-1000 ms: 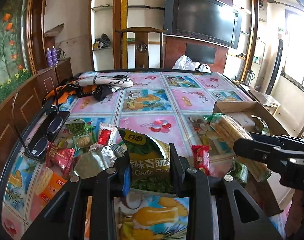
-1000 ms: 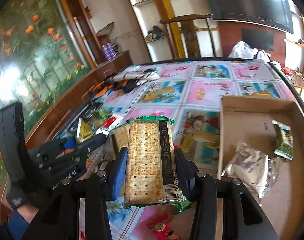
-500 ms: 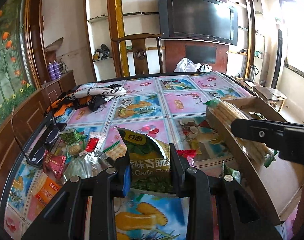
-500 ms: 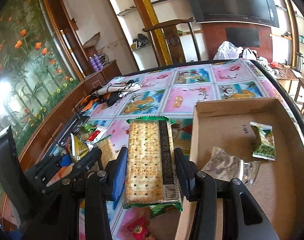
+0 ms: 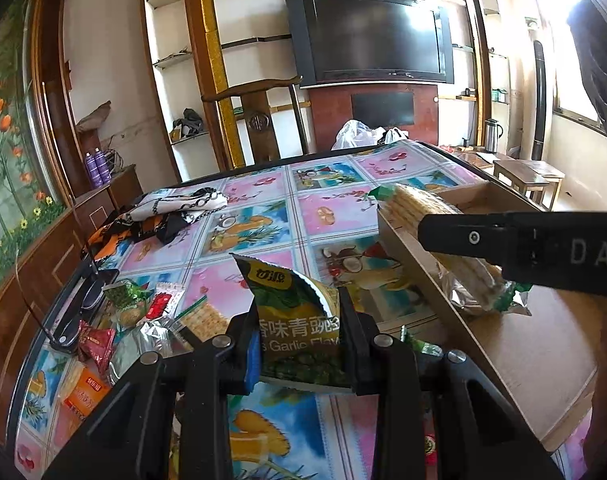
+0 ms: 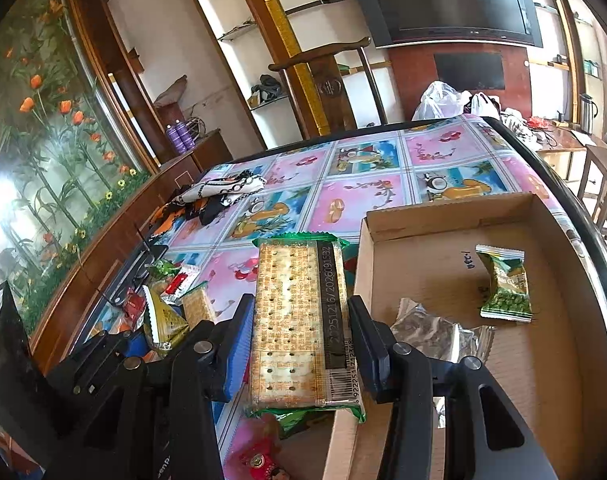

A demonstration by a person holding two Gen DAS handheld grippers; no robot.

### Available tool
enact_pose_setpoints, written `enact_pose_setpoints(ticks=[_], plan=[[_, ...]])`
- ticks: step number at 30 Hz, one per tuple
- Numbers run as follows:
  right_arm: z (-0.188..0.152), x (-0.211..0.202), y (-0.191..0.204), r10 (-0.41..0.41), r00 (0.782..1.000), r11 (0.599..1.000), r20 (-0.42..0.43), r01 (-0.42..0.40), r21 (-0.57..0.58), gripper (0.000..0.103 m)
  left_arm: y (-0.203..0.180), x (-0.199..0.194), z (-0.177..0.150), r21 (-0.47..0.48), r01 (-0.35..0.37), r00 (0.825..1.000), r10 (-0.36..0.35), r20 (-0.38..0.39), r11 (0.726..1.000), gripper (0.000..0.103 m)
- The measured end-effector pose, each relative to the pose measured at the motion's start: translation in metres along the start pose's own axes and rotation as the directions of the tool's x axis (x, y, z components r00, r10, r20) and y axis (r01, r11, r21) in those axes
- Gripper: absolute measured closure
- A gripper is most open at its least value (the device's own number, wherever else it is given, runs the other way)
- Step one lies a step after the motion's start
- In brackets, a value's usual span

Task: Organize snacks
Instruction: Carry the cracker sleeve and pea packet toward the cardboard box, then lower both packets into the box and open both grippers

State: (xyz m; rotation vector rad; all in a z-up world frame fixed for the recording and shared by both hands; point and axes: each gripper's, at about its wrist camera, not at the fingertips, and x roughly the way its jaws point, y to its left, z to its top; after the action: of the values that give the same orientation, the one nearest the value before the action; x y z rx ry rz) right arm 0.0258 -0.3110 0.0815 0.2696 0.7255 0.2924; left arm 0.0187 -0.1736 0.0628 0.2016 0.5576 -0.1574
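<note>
1. Snacks lie in two places: a loose heap on the left part of the fruit-patterned oilcloth table (image 5: 263,216), and a few already inside the shallow brown cardboard box (image 6: 543,360) on its right side.
2. Left gripper (image 5: 299,340): its jaws are clamped on a green and yellow foil bag of garlic-flavoured green peas (image 5: 295,312), held upright above the table just left of the box's near wall.
3. Right gripper (image 6: 299,340): its jaws are clamped on the long sides of a clear-wrapped rectangular pack of pale crackers with green ends (image 6: 299,320). In the right wrist view the pack sits over the box's left wall; in the left wrist view it (image 5: 431,216) slants down over the box's inside.
4. Inside the box lie a small green pea packet (image 6: 503,284) towards the far right and a crumpled silver foil packet (image 6: 435,332) nearer, apart from each other.
5. The heap holds a red triangular packet (image 5: 99,344), an orange packet (image 5: 85,394), a small white and red sachet (image 5: 163,300), a loose cracker pack (image 5: 203,316) and a silver foil pack (image 5: 143,340), all close together or overlapping.
6. A black case (image 5: 79,312) rests at the table's left rim, beside the heap.
7. A patterned black, white and orange cloth (image 5: 171,212) lies crumpled at the far left of the table, well apart from the box.
</note>
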Motion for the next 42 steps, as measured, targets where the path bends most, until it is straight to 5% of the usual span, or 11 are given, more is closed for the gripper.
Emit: enact_pose_setpoints(ticks=[13,24,27,33,38,42], plan=[[0.007,-0.008,-0.024,-0.031,0.999,0.998,0.018,0.03,0.061,0.054,-0.017,0.002,0.006,0.013,0.025,1.0,-0.025,0.006,1.0,0.072],[0.014,-0.021,-0.07,-0.097,0.994,0.981,0.04,0.089,0.175,0.054,-0.049,-0.005,0.011,0.018,0.145,0.989,-0.145,0.001,0.989,0.072],[0.015,-0.024,-0.081,-0.114,0.993,0.974,0.041,0.103,0.204,0.054,-0.054,-0.006,0.011,-0.008,0.25,0.968,-0.25,-0.02,0.968,0.072],[0.015,-0.026,-0.099,-0.173,0.985,0.958,0.019,0.163,0.237,0.054,-0.074,0.003,0.005,-0.017,0.352,0.932,-0.352,-0.091,0.936,0.072],[0.013,-0.024,-0.115,-0.201,0.98,0.942,-0.014,0.197,0.273,0.054,-0.086,0.005,0.001,-0.044,0.477,0.868,-0.479,-0.134,0.878,0.072],[0.011,-0.02,-0.12,-0.214,0.976,0.935,-0.038,0.216,0.28,0.054,-0.095,0.01,-0.004,-0.032,0.484,0.859,-0.482,-0.171,0.875,0.072]])
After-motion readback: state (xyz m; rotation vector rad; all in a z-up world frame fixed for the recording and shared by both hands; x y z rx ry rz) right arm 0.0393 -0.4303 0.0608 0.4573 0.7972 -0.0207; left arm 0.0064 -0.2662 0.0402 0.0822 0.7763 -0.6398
